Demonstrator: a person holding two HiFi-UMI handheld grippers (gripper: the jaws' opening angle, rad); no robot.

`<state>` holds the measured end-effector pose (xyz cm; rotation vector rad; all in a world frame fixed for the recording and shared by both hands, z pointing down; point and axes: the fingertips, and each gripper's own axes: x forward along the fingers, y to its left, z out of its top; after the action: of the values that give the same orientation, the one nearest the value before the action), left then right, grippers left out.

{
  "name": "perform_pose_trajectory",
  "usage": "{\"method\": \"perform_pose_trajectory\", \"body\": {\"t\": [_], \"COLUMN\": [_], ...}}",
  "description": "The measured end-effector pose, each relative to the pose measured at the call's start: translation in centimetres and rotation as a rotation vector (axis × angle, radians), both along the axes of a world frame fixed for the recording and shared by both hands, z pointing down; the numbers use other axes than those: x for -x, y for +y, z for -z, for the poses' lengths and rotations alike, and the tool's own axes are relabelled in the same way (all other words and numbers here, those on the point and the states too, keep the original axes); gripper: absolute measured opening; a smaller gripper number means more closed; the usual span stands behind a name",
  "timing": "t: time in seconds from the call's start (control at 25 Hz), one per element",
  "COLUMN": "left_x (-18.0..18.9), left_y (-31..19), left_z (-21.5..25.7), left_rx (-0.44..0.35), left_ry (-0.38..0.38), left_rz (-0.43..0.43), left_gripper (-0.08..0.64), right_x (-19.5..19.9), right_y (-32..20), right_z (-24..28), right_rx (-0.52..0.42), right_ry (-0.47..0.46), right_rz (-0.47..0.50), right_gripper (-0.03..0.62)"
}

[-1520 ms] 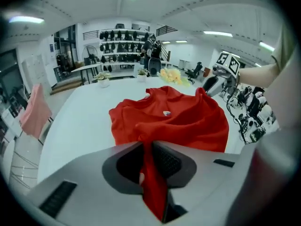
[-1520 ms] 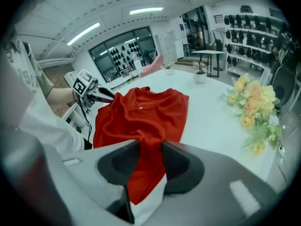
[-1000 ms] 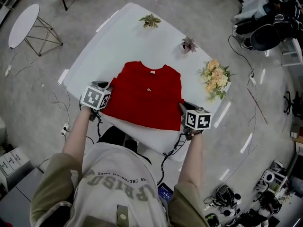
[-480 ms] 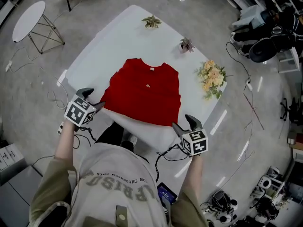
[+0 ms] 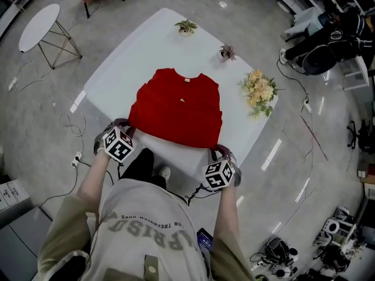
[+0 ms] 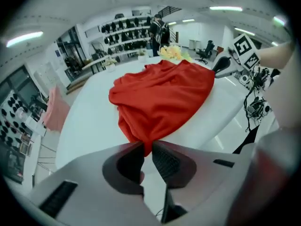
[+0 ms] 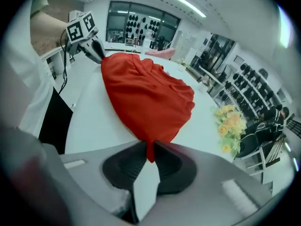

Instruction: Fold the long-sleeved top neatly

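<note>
Red long-sleeved fabric top (image 5: 177, 113) lies spread on the white table (image 5: 146, 45), collar at twelve o'clock; left claw (image 6: 148, 147) closing, pinching its seven o'clock hem corner, right claw (image 7: 149, 152) closing, pinching five o'clock

Red top (image 7: 146, 98) between closing fingers (image 7: 171, 166)

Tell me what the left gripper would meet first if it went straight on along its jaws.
The left gripper, jaws closing with a corner of the red top pinched between them, points along that cloth. It would push into the bunched top first, probably with the white table under it; depth is unclear.
</note>
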<state>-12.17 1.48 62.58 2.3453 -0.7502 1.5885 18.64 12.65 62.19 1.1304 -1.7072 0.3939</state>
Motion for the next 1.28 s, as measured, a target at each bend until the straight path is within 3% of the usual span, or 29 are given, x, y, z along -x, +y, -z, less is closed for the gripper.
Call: {"method": "perform_pose_trajectory", "body": {"t": [0.08, 0.28, 0.48, 0.64, 0.76, 1.04, 1.28], "left_x": [-0.3, 0.2, 2.8, 3.0, 2.6, 1.4, -0.5], "left_y": [0.0, 3.4, 11.3, 14.0, 12.1, 1.7, -7.3], "left_z": [1.0, 5.1, 5.1, 6.5, 9.4, 12.1, 10.1], "left_rx": [-0.021, -0.018, 0.077, 0.079, 0.025, -0.11, -0.077], "left_ry": [0.058, 0.162, 0.162, 0.178, 0.224, 0.206, 0.178], "left_rz": [0.012, -0.009, 0.009, 0.021, 0.054, 0.125, 0.21], "left_gripper": [0.043, 0.037, 0.037, 0.037, 0.037, 0.038, 0.034], "right_x": [0.1, 0.3, 1.7, 1.7, 1.0, -1.7, -3.3], "right_y": [0.0, 3.1, 10.5, 11.4, 9.2, -1.5, -10.3], "right_z": [0.6, 5.3, 4.7, 6.2, 9.6, 13.7, 11.5], "right_rx": [-0.035, -0.087, 0.058, 0.067, 0.037, 0.013, 0.11], "right_ry": [-0.011, -0.122, -0.212, -0.27, -0.307, -0.259, -0.208], "right_rz": [0.009, 0.01, 0.084, 0.099, 0.13, 0.168, 0.125], "right_gripper": [0.032, 0.026, 0.026, 0.026, 0.026, 0.026, 0.026]}}
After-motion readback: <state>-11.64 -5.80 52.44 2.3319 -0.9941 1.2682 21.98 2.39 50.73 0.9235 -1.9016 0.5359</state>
